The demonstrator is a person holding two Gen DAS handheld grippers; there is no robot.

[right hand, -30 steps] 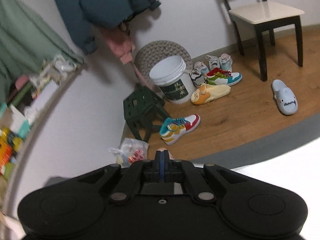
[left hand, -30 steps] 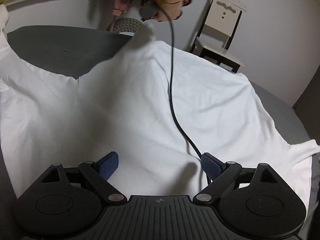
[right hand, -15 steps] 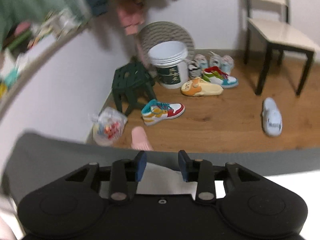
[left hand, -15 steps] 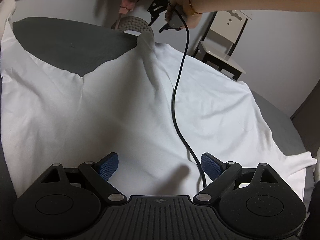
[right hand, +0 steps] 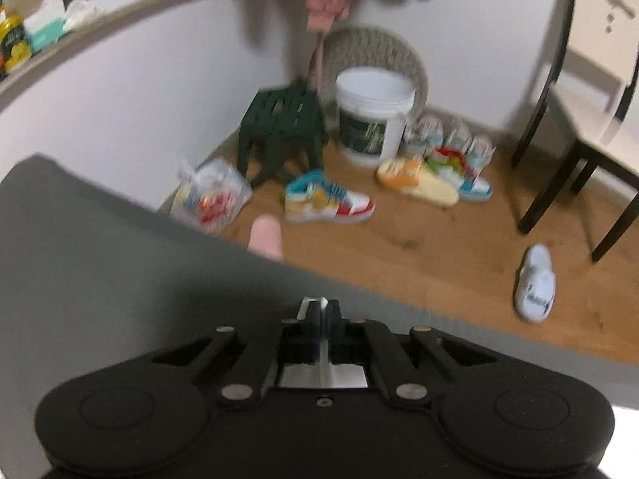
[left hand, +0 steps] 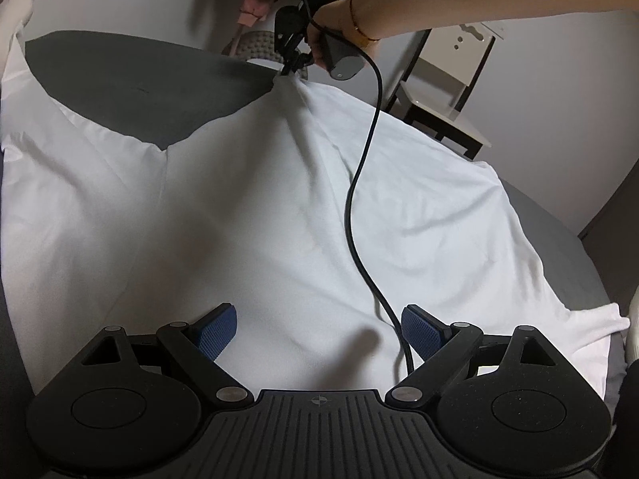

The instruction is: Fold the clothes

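Black gripper, blue-padded jaws, black cable

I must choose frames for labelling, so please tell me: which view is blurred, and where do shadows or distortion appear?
Right wrist view: motion-blurred, colourful sneakers and white plastic bucket smeared. Left wrist view: sharp; soft shadows on the white cotton garment ahead of the open left gripper; the fisheye bends the dark grey table edge.

A black cable trails across the white shirt, crossing ahead of the left tongs.
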